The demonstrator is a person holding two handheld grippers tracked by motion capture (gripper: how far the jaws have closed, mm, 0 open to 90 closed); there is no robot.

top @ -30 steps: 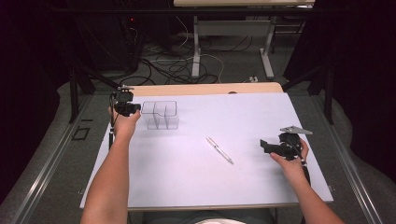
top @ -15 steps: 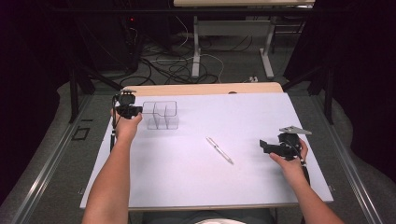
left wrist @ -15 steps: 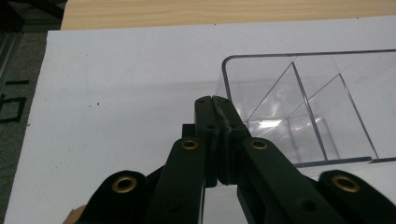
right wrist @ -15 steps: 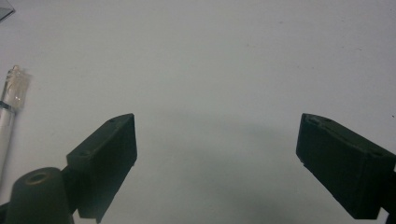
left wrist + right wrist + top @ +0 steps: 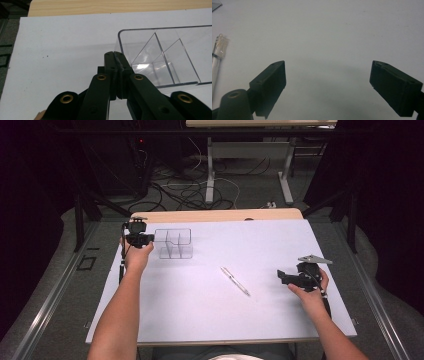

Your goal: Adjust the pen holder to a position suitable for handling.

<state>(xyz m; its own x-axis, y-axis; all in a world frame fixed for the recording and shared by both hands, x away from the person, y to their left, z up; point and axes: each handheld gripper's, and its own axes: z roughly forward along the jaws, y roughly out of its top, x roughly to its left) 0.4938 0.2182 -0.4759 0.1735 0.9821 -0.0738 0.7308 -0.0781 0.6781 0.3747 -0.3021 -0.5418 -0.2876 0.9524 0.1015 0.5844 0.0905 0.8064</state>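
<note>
Nothing has shifted much since the earlier frames; both hands sit where they were. From above, the left gripper touches the left wall of the clear organizer at the back left of the white table, the pen lies mid-table, and the right gripper rests near the right edge. Left gripper view: jaws together, pinching the organizer's wall. Right gripper view: jaws wide apart over bare table, pen at left
</note>
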